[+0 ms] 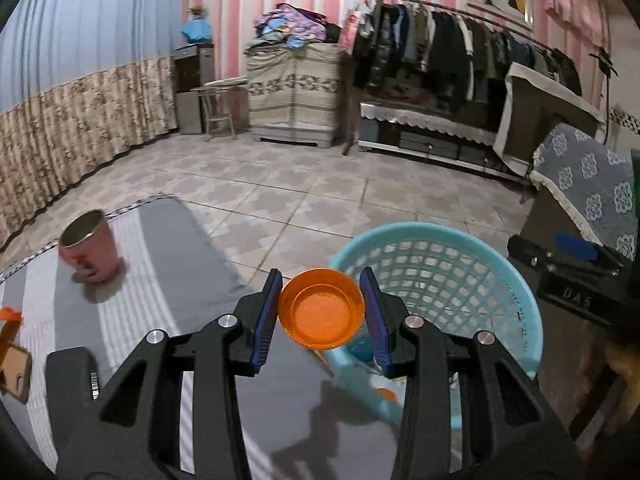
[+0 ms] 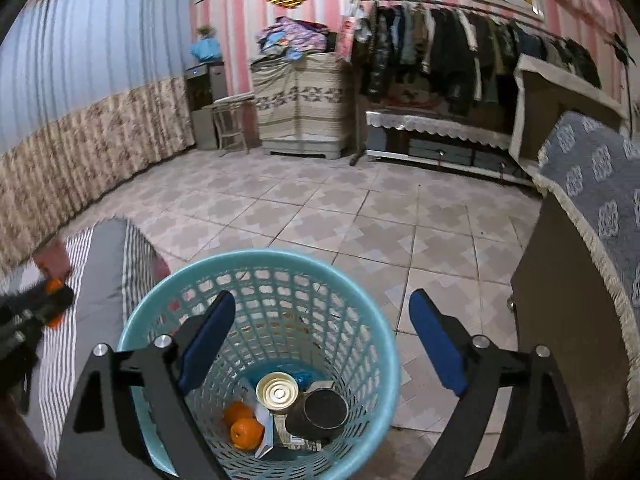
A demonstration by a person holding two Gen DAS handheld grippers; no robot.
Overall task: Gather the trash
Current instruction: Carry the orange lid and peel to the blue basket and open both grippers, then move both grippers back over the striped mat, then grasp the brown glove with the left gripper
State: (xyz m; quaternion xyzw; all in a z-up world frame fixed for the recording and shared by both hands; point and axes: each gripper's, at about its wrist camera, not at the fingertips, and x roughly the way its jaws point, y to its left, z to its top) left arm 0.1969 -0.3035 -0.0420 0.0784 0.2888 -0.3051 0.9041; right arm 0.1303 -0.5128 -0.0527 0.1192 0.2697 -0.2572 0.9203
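L gripper (image 1: 321, 314): jaws clenched on an orange plastic cup (image 1: 321, 314), mouth facing the camera, blue pads pressing its sides. Cup sits over the worktop (image 1: 160, 240) edge, just beside the near rim of the teal mesh bin (image 1: 440, 264); bin stands on the tiled floor (image 1: 300, 200) right of the worktop. R gripper (image 2: 322, 340): jaws released, wide apart, nothing between them, hanging over the bin's mouth.

Room to move: worktop's striped grey cloth ends in a rounded corner at left; open tile floor beyond the bin, clear back to the wardrobe (image 2: 300, 100) & clothes rack (image 2: 460, 40). At right a brown cabinet (image 2: 560, 320) w/ grey patterned cover stands close to the bin.

Bin contents: two tin cans (image 2: 278, 394), one bright end up, one dark; two oranges (image 2: 244, 428); some paper or card, something blue at the bottom.

On worktop, well apart from L jaws: pink tin can (image 1: 90, 246), open top, upright, a bit blurred. Black device (image 1: 70, 376) and a brown card piece at the near left edge.
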